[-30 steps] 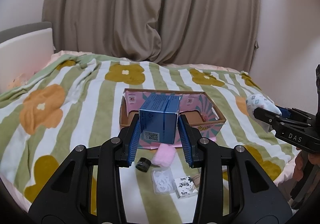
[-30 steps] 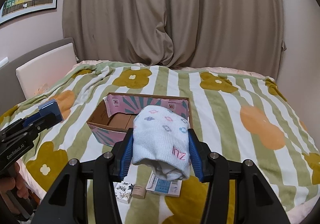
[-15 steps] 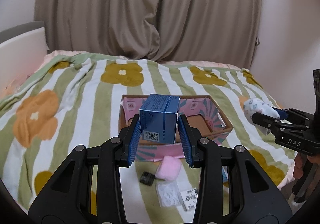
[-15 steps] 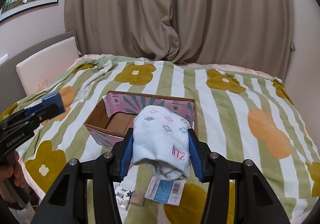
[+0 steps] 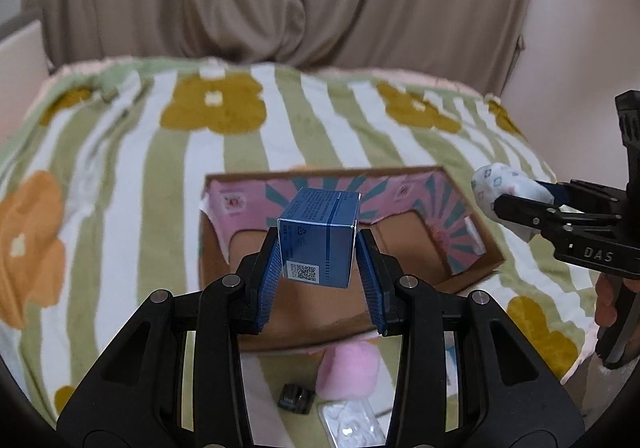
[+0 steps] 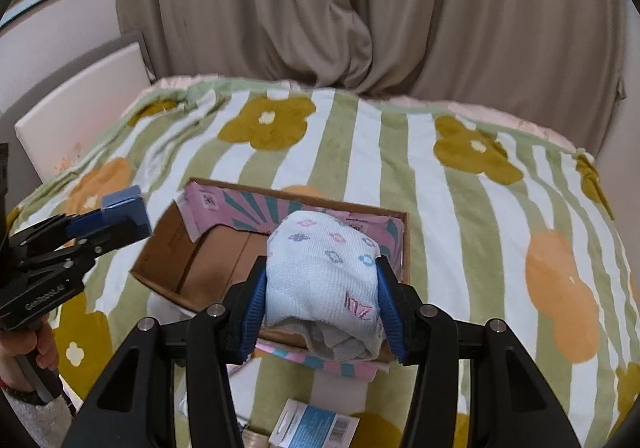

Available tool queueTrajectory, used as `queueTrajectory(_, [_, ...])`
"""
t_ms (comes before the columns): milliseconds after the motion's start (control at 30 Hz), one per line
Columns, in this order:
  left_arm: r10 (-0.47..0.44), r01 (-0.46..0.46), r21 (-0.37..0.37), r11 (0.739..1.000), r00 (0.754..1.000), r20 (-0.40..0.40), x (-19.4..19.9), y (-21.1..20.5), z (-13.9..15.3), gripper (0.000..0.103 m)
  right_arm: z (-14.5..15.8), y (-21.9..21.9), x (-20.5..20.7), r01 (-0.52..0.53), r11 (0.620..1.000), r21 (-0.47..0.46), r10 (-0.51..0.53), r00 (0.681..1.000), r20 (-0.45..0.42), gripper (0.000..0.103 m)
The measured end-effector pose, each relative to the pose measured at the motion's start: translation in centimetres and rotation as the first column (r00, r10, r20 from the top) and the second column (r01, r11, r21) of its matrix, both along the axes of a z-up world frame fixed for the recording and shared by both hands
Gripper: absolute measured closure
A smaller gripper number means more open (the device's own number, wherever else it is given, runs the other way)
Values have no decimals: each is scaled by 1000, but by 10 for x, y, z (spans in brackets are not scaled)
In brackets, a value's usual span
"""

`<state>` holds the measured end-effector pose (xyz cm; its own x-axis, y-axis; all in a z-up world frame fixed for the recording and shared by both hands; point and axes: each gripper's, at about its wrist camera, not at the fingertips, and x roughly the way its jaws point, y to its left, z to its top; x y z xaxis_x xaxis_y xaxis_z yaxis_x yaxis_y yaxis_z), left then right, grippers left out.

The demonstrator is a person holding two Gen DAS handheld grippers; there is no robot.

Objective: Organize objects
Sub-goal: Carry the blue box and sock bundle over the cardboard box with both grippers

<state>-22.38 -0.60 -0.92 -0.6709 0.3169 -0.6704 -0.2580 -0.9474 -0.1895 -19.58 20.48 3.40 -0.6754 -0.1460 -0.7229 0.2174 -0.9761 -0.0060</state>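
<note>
The cardboard box on the flowered blanket looks empty inside, so I judge that the organizing is only at its beginning. The left gripper is clenched on a small blue carton and holds it in the air above the open box. The right gripper grasps a rolled white sock over the near right part of the same box. Both are raised and point forward, side by side. Several things lie on the blanket in front of the box: a pink fluffy ball, a small black object, a clear blister pack and a blue-white packet.
</note>
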Motion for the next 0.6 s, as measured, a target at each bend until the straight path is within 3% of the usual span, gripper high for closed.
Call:
queueTrajectory(267, [-1,9,-51,999,987,160,-63,7,-51,69,-45,-2,-57,-4,1000,30,0,991,136,56])
queueTrajectory(600, [6,16,-78,997,964,267,-89,11,-79,69,-85,-6,-88,-15,1000,23,8,966,257,56])
